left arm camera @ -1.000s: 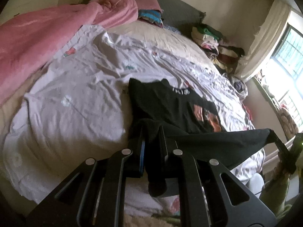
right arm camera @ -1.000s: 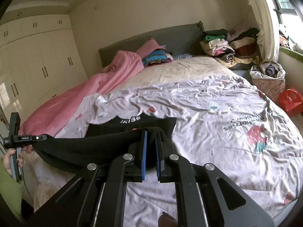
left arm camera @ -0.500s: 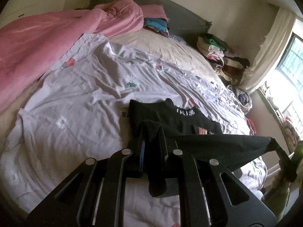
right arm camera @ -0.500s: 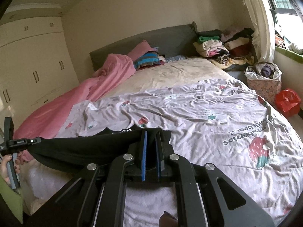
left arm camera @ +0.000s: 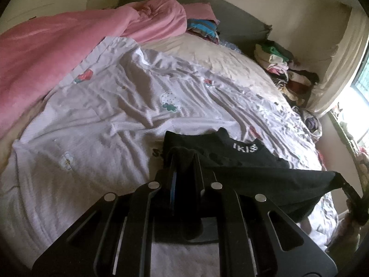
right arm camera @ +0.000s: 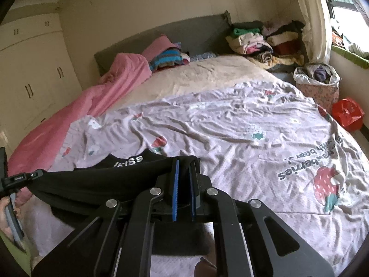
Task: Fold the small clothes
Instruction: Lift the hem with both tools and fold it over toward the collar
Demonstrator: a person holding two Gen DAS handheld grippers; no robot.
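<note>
A small black T-shirt [left arm camera: 249,161] with white letters at the collar lies on the strawberry-print sheet [left arm camera: 103,120]. My left gripper [left arm camera: 183,159] is shut on one bottom corner of the shirt. My right gripper [right arm camera: 183,164] is shut on the other corner of the black shirt [right arm camera: 103,180]. The hem is stretched taut between them and held over the collar end. The right gripper [left arm camera: 352,198] shows at the far right of the left wrist view. The left gripper [right arm camera: 23,177] shows at the left edge of the right wrist view.
A pink blanket [right arm camera: 92,101] lies along the bed's left side. Folded clothes [right arm camera: 168,57] sit by the grey headboard, and a clothes pile [right arm camera: 265,39] is at the far right corner. A laundry basket [right arm camera: 318,80] and red bag [right arm camera: 348,113] stand beside the bed.
Both grippers have carried the stretched hem forward toward the collar. The shirt's orange print is now covered and less of the shirt shows beyond the hem.
</note>
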